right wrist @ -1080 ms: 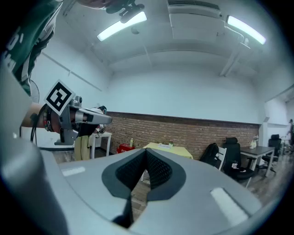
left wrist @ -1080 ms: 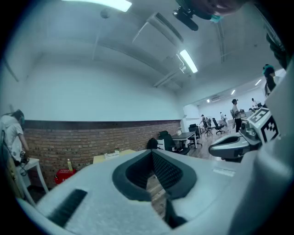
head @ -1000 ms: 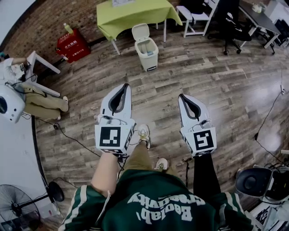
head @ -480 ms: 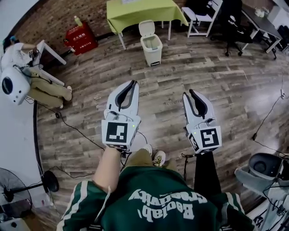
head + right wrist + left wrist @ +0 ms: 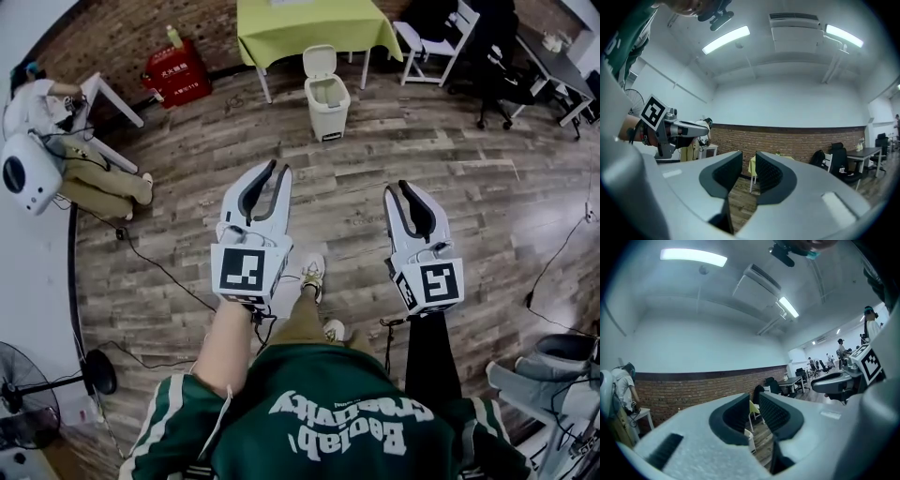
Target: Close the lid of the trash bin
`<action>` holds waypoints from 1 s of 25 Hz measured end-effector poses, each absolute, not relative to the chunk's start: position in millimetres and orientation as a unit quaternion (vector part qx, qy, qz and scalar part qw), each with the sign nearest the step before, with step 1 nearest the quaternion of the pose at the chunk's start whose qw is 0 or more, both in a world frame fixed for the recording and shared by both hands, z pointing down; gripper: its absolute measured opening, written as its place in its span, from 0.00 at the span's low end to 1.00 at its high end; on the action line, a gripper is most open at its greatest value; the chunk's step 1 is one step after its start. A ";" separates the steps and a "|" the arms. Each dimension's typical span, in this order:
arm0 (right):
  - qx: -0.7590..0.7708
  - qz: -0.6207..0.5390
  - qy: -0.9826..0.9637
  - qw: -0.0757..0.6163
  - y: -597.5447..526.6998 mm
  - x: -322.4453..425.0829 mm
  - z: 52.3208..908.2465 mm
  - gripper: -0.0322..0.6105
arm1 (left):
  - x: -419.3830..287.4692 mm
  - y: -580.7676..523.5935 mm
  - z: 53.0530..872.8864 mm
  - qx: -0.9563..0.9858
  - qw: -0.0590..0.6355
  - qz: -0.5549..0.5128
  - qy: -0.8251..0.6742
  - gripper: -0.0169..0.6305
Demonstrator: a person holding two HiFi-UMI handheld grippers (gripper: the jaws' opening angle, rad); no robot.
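Since a second ago: the bin (image 5: 328, 98) has slid right in the head view, both grippers sit slightly higher in the frame, and the right jaws, pinched then, now stand parted.

Bin: white, on the wood floor (image 5: 487, 197) at top centre, just in front of the green table (image 5: 314, 23). Its lid (image 5: 319, 61) stands up, so the bin is open. It is well apart from both grippers.

Left gripper (image 5: 278, 169): centre-left, pointing up-frame roughly at the bin. Jaws released, narrow gap, nothing in it.

Right gripper (image 5: 397, 188): centre-right, pointing the same way. Jaws opening, nothing between them.

Also in the head view: a red crate (image 5: 176, 73) at upper left by the brick wall, and a seated person (image 5: 89, 183) at the left edge.
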State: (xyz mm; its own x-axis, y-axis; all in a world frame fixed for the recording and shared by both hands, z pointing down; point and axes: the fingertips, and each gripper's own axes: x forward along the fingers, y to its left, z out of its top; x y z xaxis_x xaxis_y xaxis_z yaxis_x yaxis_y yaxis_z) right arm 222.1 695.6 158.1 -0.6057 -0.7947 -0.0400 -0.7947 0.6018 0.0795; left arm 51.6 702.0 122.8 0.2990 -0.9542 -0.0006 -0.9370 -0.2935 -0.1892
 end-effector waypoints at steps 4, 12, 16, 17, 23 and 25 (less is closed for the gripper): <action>-0.451 0.047 0.892 -0.005 662.6 208.2 161.3 0.21 | 36.6 664.3 127.1 -0.806 0.080 -0.052 0.585 0.13; -0.472 0.036 0.881 -0.005 584.8 192.6 159.5 0.22 | 19.7 573.1 129.4 -0.823 0.069 -0.042 0.563 0.13; -0.483 0.029 0.875 0.001 548.8 190.6 152.9 0.22 | 21.6 534.0 126.1 -0.832 0.068 -0.044 0.549 0.13; -0.486 0.030 0.874 0.001 540.9 188.8 150.9 0.22 | 21.2 525.4 123.9 -0.834 0.067 -0.042 0.546 0.13; -0.490 0.046 0.871 -0.005 491.7 168.3 140.7 0.22 | 14.8 473.5 115.7 -0.843 0.079 -0.040 0.531 0.13; -0.493 0.048 0.869 -0.007 476.5 162.7 140.2 0.22 | 10.9 455.9 115.1 -0.845 0.078 -0.039 0.528 0.13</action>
